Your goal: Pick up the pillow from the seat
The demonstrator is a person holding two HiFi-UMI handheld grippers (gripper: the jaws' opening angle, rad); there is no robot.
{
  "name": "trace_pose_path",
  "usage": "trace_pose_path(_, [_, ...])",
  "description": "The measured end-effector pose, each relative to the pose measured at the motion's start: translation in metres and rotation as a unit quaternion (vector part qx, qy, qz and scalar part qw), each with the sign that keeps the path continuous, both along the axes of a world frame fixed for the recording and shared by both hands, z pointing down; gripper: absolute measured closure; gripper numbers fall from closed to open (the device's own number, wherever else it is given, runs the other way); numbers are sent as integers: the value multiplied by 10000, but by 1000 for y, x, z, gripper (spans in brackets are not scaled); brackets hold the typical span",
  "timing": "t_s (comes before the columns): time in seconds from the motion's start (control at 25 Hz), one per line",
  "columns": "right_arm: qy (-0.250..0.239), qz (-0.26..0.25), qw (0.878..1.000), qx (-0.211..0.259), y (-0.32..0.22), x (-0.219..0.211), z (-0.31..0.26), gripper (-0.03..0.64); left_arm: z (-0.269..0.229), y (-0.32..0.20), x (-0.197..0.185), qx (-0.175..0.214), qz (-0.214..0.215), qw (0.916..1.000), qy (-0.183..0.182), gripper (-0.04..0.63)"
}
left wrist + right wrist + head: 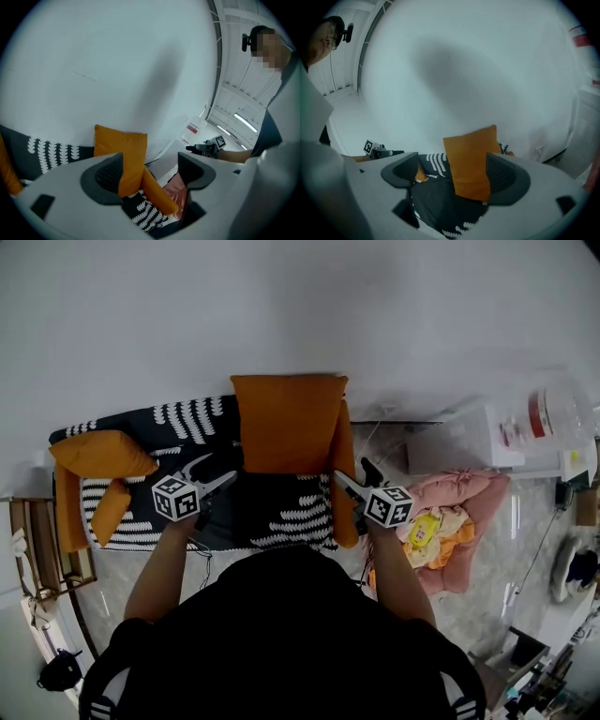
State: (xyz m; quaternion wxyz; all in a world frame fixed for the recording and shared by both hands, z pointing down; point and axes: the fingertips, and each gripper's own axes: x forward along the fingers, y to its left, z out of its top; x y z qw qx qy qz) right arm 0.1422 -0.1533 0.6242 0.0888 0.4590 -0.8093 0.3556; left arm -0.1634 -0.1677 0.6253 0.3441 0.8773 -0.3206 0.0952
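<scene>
Pillow (289, 423) stands upright at the back of the seat (272, 512), leaning on the wall (281, 315); orange, square-ish, lower edge on the dark patterned cover. In head view it sits between the two grippers, just beyond their tips. Left gripper (214, 474) is at its lower left corner, right gripper (354, 476) at its lower right, over an orange bolster (345, 488) that runs along the seat's right edge. Both point at the pillow, slightly downward. Left gripper view: jaws spread, nothing pinched; the pillow shows through the gap, past the left jaw and further back, no pad on it. Right gripper view: jaws spread too, empty; the pillow fills the right half of the gap, its far edge behind the right jaw, lower corner on the seat; can't tell if that jaw brushes it. Each gripper shows in the other's view, off to the side. Two more orange pillows (98, 454) lie at the seat's left end, well apart from both grippers; pink cushion (469, 507) on the floor to the right.
</scene>
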Motion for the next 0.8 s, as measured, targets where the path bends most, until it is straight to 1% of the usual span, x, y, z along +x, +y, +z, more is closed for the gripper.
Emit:
trace_pose_path(0.48, [28, -136, 9995, -266, -45, 22, 31, 178, 21, -47, 25, -115, -134, 9998, -78, 224])
trace_pose_path(0.8, [85, -227, 9985, -499, -73, 34, 62, 176, 38, -70, 35, -210, -201, 9993, -215, 225])
